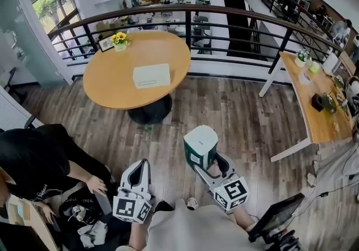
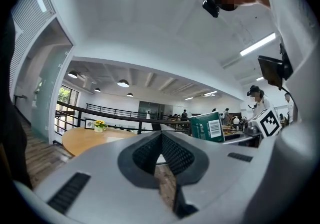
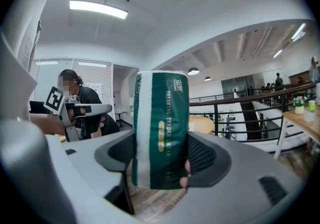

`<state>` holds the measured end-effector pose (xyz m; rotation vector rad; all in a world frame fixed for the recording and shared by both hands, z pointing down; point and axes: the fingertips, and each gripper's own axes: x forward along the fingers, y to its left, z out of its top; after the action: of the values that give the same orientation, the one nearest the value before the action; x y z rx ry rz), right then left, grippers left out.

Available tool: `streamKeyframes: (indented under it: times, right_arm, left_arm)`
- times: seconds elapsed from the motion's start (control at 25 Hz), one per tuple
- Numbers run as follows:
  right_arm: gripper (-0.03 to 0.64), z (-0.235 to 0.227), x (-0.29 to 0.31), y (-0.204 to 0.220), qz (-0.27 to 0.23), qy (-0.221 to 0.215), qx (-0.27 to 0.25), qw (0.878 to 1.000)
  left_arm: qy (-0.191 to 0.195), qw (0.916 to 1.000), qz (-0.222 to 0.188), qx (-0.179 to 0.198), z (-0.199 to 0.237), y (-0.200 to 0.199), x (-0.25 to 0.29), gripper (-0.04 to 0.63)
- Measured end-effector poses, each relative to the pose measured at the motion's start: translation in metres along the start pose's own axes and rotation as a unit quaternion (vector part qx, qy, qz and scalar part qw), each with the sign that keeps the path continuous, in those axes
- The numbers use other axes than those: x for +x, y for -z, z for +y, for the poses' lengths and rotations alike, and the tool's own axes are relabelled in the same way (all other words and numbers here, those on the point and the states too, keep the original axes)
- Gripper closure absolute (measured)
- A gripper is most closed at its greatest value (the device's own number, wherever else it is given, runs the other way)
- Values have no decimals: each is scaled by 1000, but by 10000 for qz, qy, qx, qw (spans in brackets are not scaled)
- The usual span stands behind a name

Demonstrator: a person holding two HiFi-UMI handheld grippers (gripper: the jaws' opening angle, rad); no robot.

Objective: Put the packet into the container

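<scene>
Close in front of the person's body, the left claw (image 1: 139,165) hangs low, its ribbed dark pads drawn together at the tips with nothing between them; only floorboards show through the narrow gap behind the tips. Just beside it, the right claw (image 1: 203,157) is clamped on the packet (image 1: 201,143), which stands upright between the jaws. The packet is a tall, soft-sided pack in glossy green and white wrap, with rounded corners, pale lettering down its face and a barcode on one side. It is in the air over the wood-plank floor (image 1: 235,109), well apart from where it has to go. To the left a seated person (image 1: 39,160) in dark clothes bends over their own things. Farther on stands the round surface (image 1: 109,84), smooth honey-coloured wood on a dark pedestal, and on it the container (image 1: 151,76), a low cream-coloured rectangular box; whether its top is open I cannot tell. A small pot of yellow flowers (image 1: 119,38) sits at the far edge, and beyond that curves a dark metal railing (image 1: 224,14). Judging from this, the pick-up is done, while the carry across and the placing into the box remain.
</scene>
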<state>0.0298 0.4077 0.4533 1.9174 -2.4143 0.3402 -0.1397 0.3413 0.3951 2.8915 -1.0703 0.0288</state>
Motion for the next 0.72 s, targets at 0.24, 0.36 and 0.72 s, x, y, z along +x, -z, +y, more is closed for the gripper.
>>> streamKeyframes:
  times: [0.24,0.36,0.72]
  right_arm:
    - [304,-18,-5,6,-17,-99,71,9999]
    - [304,-21,3,4,7,-120,55,9999]
    - [304,-39,38,-5,-35,-74,9,10000]
  left_arm:
    - [-46,10000,14,72,-18,4,14,591]
    - [-35,9999,25,106,-14,3,23,591]
    - [35,9999,-28,114,11,4,61,591]
